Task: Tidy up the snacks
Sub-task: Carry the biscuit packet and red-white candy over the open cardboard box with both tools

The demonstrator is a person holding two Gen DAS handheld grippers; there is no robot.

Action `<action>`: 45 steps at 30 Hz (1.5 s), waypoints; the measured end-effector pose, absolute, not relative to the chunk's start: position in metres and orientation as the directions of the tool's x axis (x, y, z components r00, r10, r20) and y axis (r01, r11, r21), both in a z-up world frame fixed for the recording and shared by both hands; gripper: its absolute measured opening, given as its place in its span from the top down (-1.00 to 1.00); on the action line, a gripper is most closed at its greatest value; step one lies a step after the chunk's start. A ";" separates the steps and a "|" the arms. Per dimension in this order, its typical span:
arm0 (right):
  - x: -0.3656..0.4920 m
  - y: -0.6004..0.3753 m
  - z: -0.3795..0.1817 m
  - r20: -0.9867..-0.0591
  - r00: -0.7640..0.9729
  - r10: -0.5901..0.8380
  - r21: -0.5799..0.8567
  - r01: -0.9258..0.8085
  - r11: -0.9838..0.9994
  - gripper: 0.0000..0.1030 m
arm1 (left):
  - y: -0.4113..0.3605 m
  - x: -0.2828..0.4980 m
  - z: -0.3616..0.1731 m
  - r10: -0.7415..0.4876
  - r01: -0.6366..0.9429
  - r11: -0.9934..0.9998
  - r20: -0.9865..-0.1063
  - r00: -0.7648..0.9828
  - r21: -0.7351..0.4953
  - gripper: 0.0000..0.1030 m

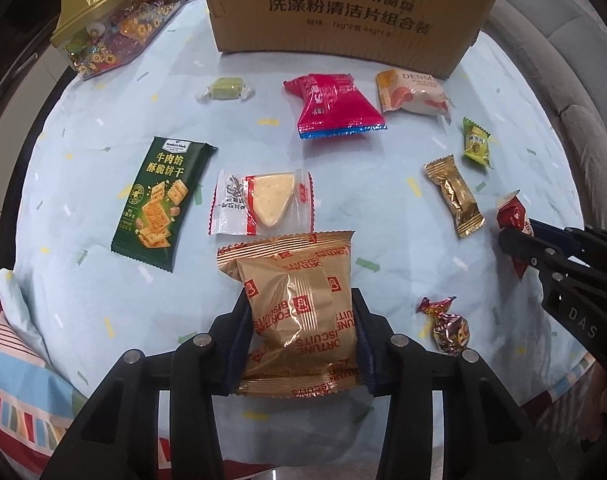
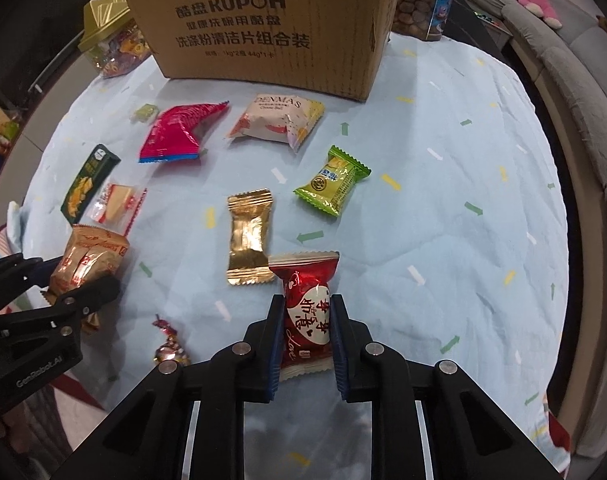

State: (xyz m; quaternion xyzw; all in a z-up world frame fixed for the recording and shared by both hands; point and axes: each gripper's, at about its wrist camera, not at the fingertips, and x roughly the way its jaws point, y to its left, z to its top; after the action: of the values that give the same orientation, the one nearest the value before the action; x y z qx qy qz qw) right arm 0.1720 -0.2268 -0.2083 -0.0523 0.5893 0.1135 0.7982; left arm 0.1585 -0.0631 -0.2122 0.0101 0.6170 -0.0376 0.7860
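My left gripper (image 1: pixel 299 312) is shut on a gold Fortune Biscuits packet (image 1: pixel 299 312), held between both pads; it also shows in the right wrist view (image 2: pixel 89 266). My right gripper (image 2: pixel 307 312) is shut on a red heart-printed candy packet (image 2: pixel 307 312), which also shows in the left wrist view (image 1: pixel 513 216). A cardboard box (image 1: pixel 343 12) stands at the back of the table, also in the right wrist view (image 2: pixel 263 24). Several other snacks lie loose on the light-blue cloth (image 2: pixel 443 200).
On the cloth lie a green cracker packet (image 1: pixel 159 200), a clear cheese-wedge packet (image 1: pixel 263 204), a pink packet (image 1: pixel 331 106), a white Denmas packet (image 2: pixel 277 122), a gold candy (image 2: pixel 249 236), a green candy (image 2: pixel 333 186), a twist-wrapped candy (image 1: pixel 447 326). A gold-lidded candy jar (image 1: pixel 107 20) stands back left. A grey sofa (image 2: pixel 583 100) curves along the right.
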 end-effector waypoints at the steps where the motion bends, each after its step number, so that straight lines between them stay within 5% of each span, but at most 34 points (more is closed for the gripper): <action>1: 0.171 -0.226 -0.207 -0.952 0.283 0.120 0.050 -0.241 0.969 0.57 | -0.062 0.160 -0.212 -0.047 0.072 0.997 -0.970 0.237 -0.030 0.14; 45: 0.148 -0.178 -0.078 -0.864 0.493 0.099 0.004 -0.191 0.982 0.57 | -0.022 0.162 -0.086 -0.125 0.070 0.992 -0.876 0.466 -0.105 0.15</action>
State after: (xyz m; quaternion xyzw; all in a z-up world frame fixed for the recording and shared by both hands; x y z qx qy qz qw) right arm 0.1477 -0.1785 -0.0782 -0.0462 0.4962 0.0842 0.8629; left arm 0.1621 -0.0216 -0.0862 -0.0269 0.5134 -0.0571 0.8558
